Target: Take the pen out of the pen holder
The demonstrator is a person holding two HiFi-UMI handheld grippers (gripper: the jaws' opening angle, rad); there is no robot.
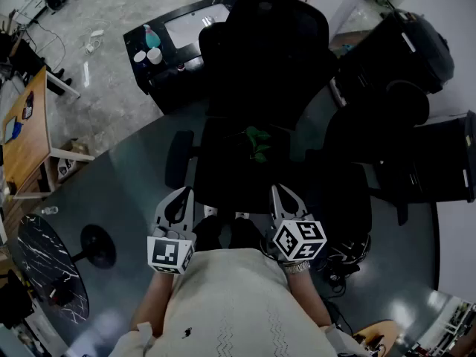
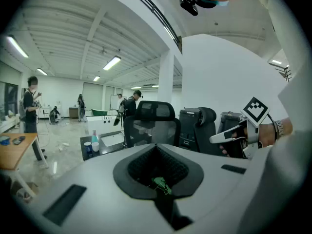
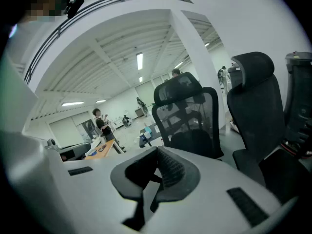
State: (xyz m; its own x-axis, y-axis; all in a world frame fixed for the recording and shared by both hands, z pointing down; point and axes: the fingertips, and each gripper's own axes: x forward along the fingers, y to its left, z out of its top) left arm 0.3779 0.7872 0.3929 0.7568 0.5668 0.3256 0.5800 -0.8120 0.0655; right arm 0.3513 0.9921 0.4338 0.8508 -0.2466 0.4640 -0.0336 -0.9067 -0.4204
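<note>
**Floor centre:** office chair (image 1: 260,73), seat toward the person (image 1: 238,303), backrest away from them.
**On the seat:** one small object (image 1: 256,143).
**Before the seat's front edge:** left gripper (image 1: 186,195) and right gripper (image 1: 279,193), side by side and apart, with the person directly behind them.
**Behind the chair, to its left:** desk (image 1: 186,21). On its left end stand two cups (image 1: 147,55) side by side, with a bottle (image 1: 151,36) just behind them.
**Right of the chair:** further chairs (image 1: 401,65), close together.
**Far left:** side table (image 1: 26,125).
**Near left:** round table (image 1: 44,266), with a floor stand (image 1: 97,245) between it and the person.
</note>
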